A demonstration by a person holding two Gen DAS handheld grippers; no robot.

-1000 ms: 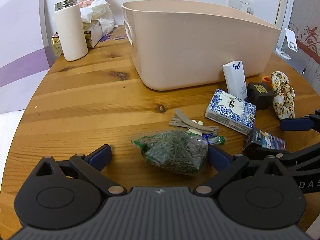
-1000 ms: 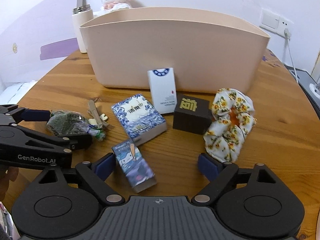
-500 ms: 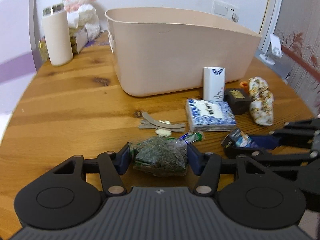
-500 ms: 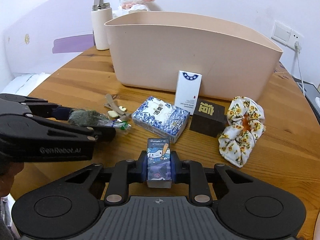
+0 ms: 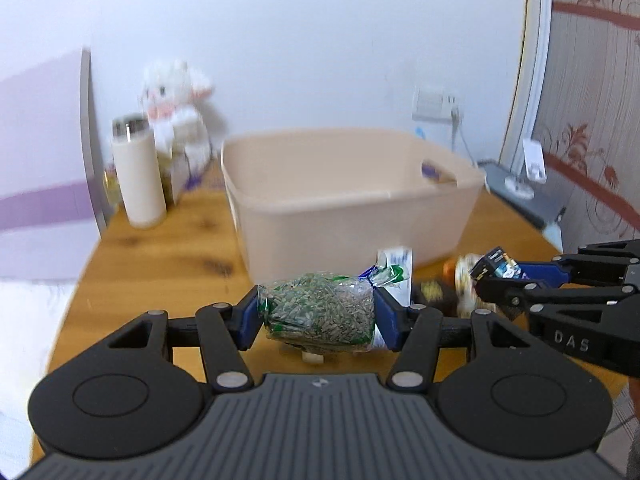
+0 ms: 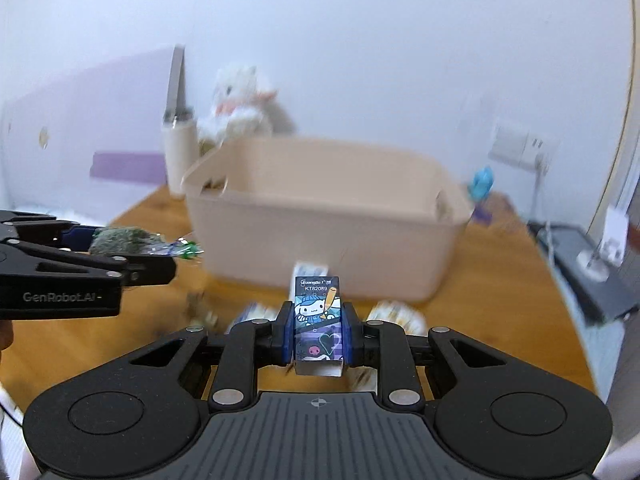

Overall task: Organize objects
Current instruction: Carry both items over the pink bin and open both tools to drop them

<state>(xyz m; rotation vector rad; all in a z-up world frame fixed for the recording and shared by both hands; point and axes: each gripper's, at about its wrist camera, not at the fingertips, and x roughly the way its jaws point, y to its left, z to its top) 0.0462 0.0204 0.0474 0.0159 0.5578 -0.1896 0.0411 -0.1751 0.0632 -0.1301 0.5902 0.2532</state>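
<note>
My left gripper (image 5: 316, 316) is shut on a clear bag of green dried herbs (image 5: 320, 312) and holds it above the wooden table (image 5: 160, 264). It also shows in the right wrist view (image 6: 120, 240). My right gripper (image 6: 317, 328) is shut on a small cartoon-printed box (image 6: 318, 320), lifted off the table; the box shows in the left wrist view (image 5: 496, 266). The beige plastic tub (image 5: 348, 200) stands just behind both, its inside open to view (image 6: 320, 184).
A white upright box (image 5: 396, 260), a dark box (image 5: 432, 292) and a floral scrunchie (image 6: 396, 314) lie on the table in front of the tub. A cream tumbler (image 5: 138, 172) and a plush lamb (image 5: 176, 100) stand at the back left.
Both grippers have risen off the table with their loads, and the views now tilt up over the tub's rim. A second ago both were open around the items.
</note>
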